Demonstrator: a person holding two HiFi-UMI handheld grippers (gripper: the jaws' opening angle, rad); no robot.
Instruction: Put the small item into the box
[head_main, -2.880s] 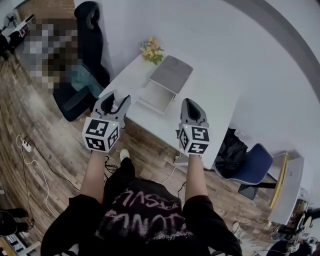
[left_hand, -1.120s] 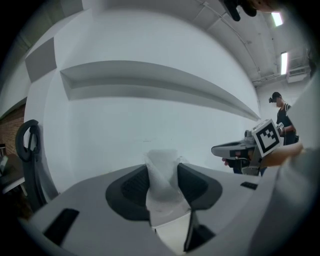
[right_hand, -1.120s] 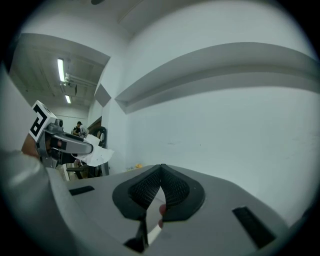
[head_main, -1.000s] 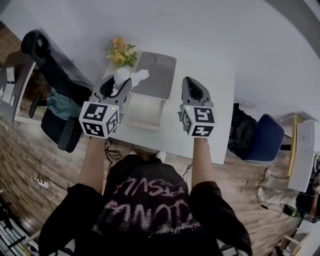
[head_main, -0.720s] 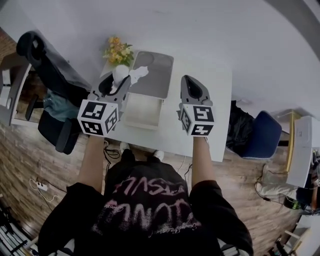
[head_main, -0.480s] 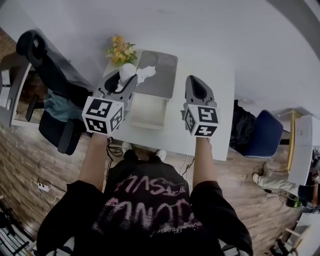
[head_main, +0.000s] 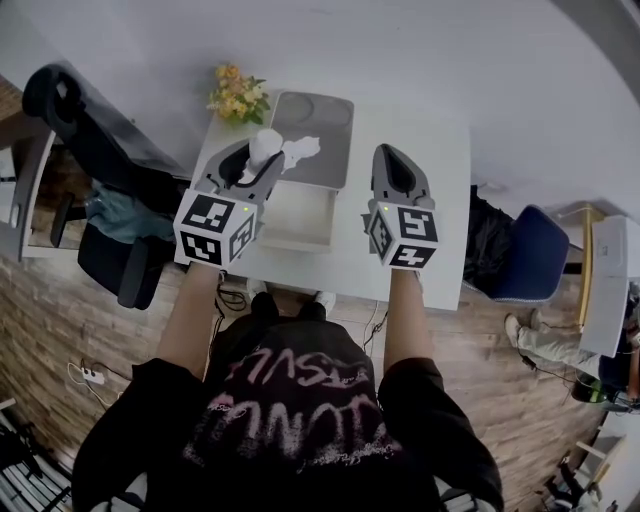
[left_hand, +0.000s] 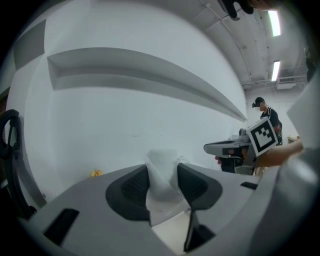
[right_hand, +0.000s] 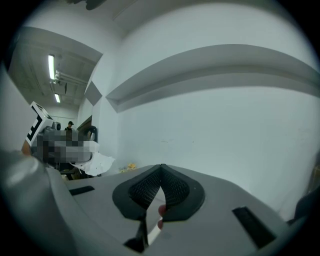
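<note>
An open white box (head_main: 295, 215) lies on the white table (head_main: 440, 200), its grey lid (head_main: 318, 125) folded back behind it. My left gripper (head_main: 262, 152) hovers over the box's left edge, shut on a small crumpled white item (head_main: 270, 143). In the left gripper view the white item (left_hand: 162, 175) fills the gap between the two dark pads (left_hand: 134, 187). My right gripper (head_main: 396, 172) is held over bare table to the right of the box. Its pads (right_hand: 145, 189) meet at the tips, and nothing clear shows between them.
Yellow flowers (head_main: 235, 93) stand at the table's far left corner, next to the lid. A black office chair (head_main: 75, 105) is left of the table and a blue chair (head_main: 525, 265) is to its right. The wall runs close behind the table.
The person has stepped up to the table since the oldest frame. Over the last second the left gripper with the white item drifted slightly right, toward the box. The right gripper barely moved.
</note>
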